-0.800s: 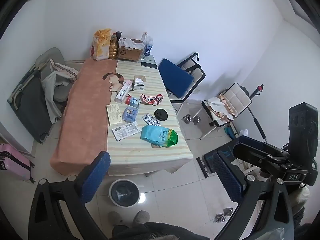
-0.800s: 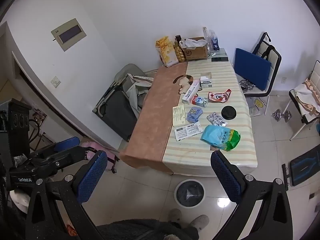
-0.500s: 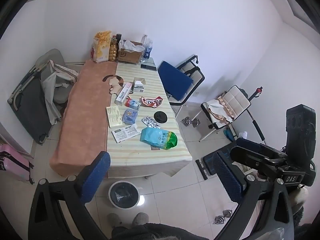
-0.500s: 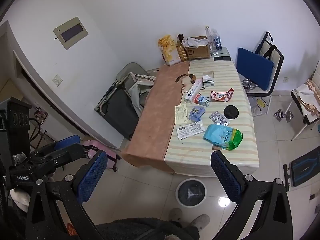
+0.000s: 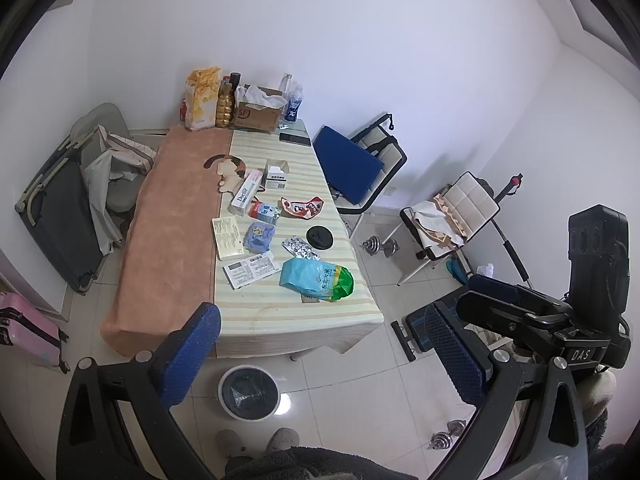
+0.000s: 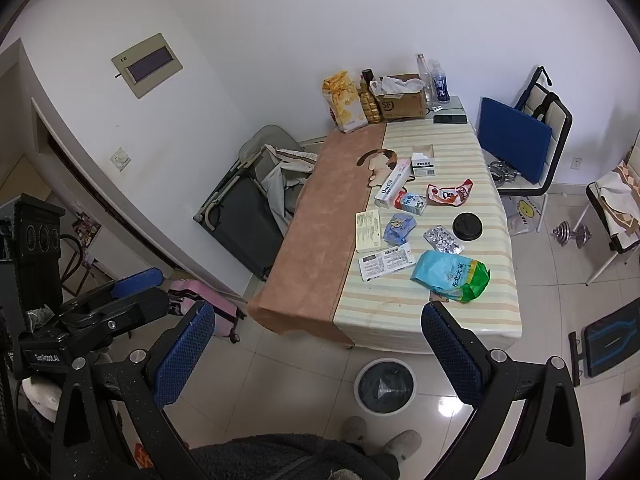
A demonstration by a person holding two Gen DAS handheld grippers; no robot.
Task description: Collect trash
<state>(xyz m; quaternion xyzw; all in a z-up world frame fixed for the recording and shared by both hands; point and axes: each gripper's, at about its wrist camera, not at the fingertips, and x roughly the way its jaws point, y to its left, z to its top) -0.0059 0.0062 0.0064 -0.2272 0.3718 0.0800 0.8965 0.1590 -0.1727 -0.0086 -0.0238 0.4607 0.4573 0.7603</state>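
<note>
The table [image 5: 256, 320] fills the middle of both views, and the trash is spread over its striped half, at centre frame. On the floor below the table's near edge, at lower centre, a lined bin [image 5: 248, 392] is seen, judged to be where the litter belongs.

The largest piece, a blue and green bag [image 5: 316, 280], lies nearest, just right of centre. It is judged soft, light and crinkly; a pinch on its bunched green end should hold better than one on the smooth flat face. A long toothpaste box [image 5: 247, 194] and a flat cream carton [image 5: 227, 238] are judged stiff and light, best taken across their narrow width. The printed paper slip [image 5: 251, 269] lies flat and thin, and may need to be slid to an edge before it can be pinched. The black lid [image 5: 319, 237], the blister packs [image 5: 301, 248], the small blue packet [image 5: 259, 237] and the red wrapper [image 5: 301, 208] are smaller, and the foil is judged slippery.

The left gripper [image 5: 320, 356] and the right gripper [image 6: 318, 354] are held well short of the table, with fingers spread wide and nothing between them.
</note>
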